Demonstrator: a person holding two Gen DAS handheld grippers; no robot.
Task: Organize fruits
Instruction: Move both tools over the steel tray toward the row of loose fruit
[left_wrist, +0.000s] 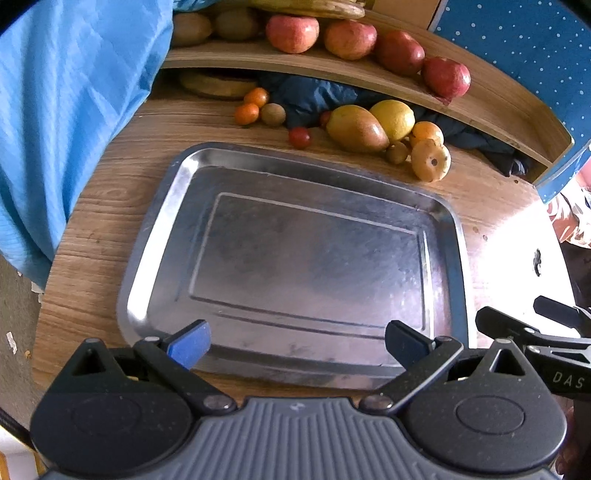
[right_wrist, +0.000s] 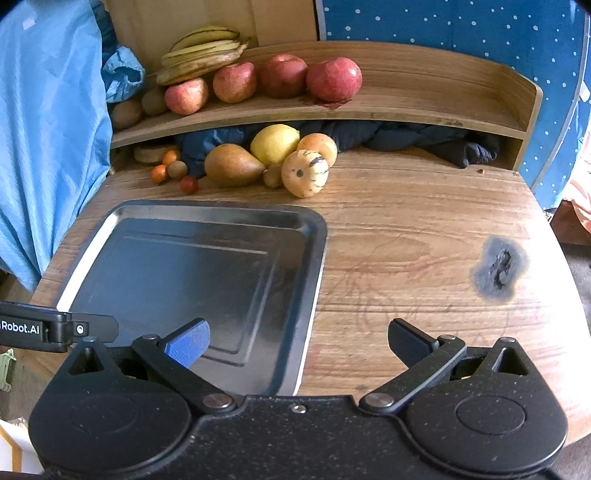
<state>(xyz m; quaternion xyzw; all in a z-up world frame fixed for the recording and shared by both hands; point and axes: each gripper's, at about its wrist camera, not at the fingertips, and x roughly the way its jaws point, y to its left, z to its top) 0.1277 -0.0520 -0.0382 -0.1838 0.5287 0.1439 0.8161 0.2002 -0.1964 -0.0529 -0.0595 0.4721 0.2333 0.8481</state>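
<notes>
An empty steel tray (left_wrist: 155, 236) (right_wrist: 314, 243) lies on the wooden table. Behind it sits a fruit pile: a pear (left_wrist: 356, 129) (right_wrist: 231, 164), a lemon (left_wrist: 393, 119) (right_wrist: 274, 144), an orange (left_wrist: 426, 133) (right_wrist: 319, 146), a small striped squash (left_wrist: 430, 159) (right_wrist: 304, 172), kiwis, tangerines (left_wrist: 246, 113) (right_wrist: 159, 173) and a red tomato (left_wrist: 299, 137) (right_wrist: 189, 184). Several red apples (left_wrist: 351, 38) (right_wrist: 284, 75) line the shelf, with bananas (right_wrist: 203, 51) above. My left gripper (left_wrist: 297, 341) hangs open over the tray's near edge. My right gripper (right_wrist: 299, 341) is open over the tray's right rim.
A curved wooden shelf (right_wrist: 424, 110) backs the table, with dark cloth (right_wrist: 406, 138) stuffed beneath it. Blue fabric (left_wrist: 66, 122) (right_wrist: 44, 147) hangs at the left. A dark burn mark (right_wrist: 498, 267) scars the table on the right. The right gripper's fingers (left_wrist: 517, 328) show at the left view's edge.
</notes>
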